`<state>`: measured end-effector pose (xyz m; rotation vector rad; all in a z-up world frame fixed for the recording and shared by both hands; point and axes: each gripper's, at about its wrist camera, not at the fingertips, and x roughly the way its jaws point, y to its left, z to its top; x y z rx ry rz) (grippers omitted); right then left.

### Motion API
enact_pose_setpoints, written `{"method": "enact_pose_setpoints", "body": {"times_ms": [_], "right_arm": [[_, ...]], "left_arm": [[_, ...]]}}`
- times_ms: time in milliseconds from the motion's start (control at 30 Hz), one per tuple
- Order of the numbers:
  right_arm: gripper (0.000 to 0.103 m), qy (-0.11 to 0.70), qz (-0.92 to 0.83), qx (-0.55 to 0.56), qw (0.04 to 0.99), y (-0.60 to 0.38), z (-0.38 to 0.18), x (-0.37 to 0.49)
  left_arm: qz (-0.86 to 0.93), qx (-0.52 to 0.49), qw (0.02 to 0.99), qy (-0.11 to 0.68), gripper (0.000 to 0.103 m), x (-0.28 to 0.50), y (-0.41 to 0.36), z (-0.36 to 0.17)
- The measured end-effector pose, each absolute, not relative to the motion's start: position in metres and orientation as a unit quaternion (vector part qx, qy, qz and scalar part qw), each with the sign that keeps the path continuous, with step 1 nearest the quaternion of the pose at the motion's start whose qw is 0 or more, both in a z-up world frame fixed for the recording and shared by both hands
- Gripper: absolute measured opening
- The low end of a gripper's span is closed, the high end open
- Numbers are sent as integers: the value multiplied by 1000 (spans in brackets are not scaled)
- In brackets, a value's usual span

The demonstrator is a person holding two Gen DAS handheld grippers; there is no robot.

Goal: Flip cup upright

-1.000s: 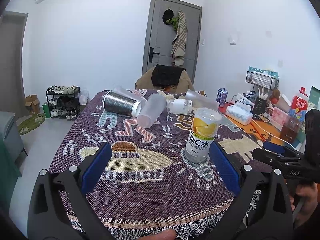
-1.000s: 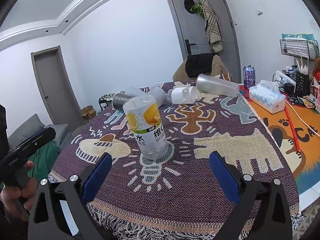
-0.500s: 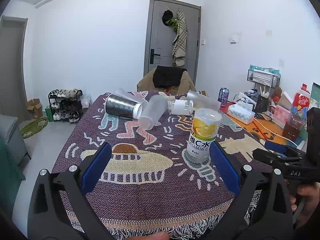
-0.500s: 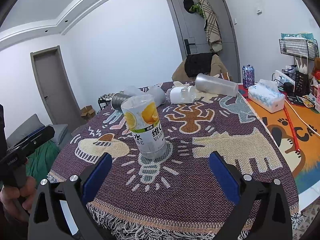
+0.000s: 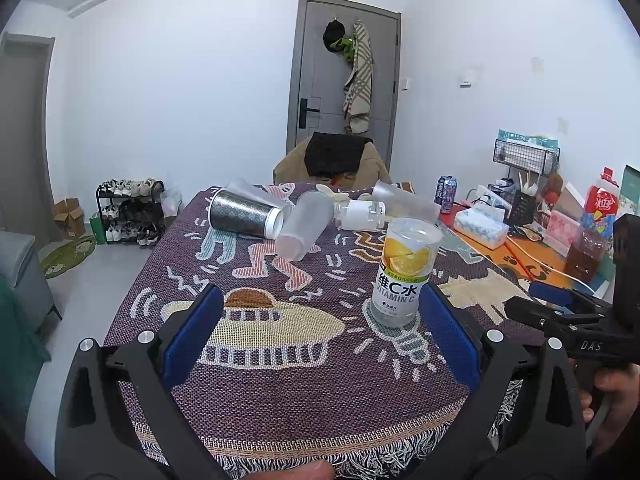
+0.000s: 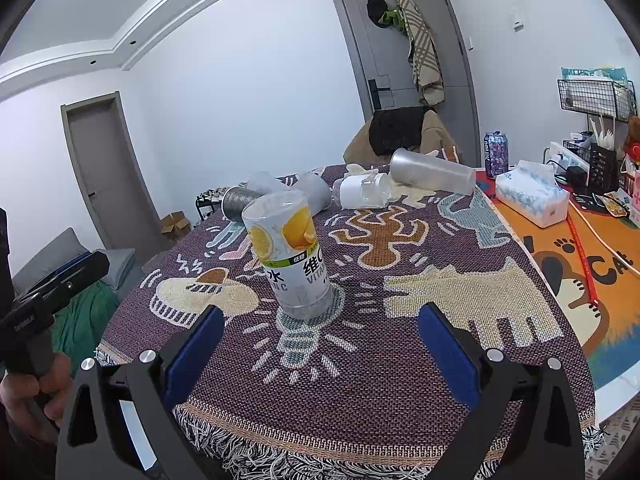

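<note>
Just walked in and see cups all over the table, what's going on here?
A person holds two grippers, the left gripper and right gripper, both open and empty above the near table edge. The lemon-label cup stands between them on the woven cloth. Several other cups, like the dark glitter cup, lie tipped over farther back.

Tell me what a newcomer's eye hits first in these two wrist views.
The lemon-print Vitamin C cup stands alone near the front of the patterned woven tablecloth, just ahead of both open claws, the left claw and the right claw, neither touching it. Behind it, at the far end, a jumble of cups lies on its side: a dark glittery tumbler, a frosted cup and a long clear cup.
</note>
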<state>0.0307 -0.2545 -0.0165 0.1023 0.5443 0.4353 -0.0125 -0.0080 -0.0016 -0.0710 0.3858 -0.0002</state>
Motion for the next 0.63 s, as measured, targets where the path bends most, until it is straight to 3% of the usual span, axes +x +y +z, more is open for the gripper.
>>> {"method": "enact_pose_setpoints", "body": {"times_ms": [633], "right_arm": [[95,275,214,56,936,-255,-20,33]], "left_arm": [[-4,-34,978,203,97,-8,-5,-7]]}}
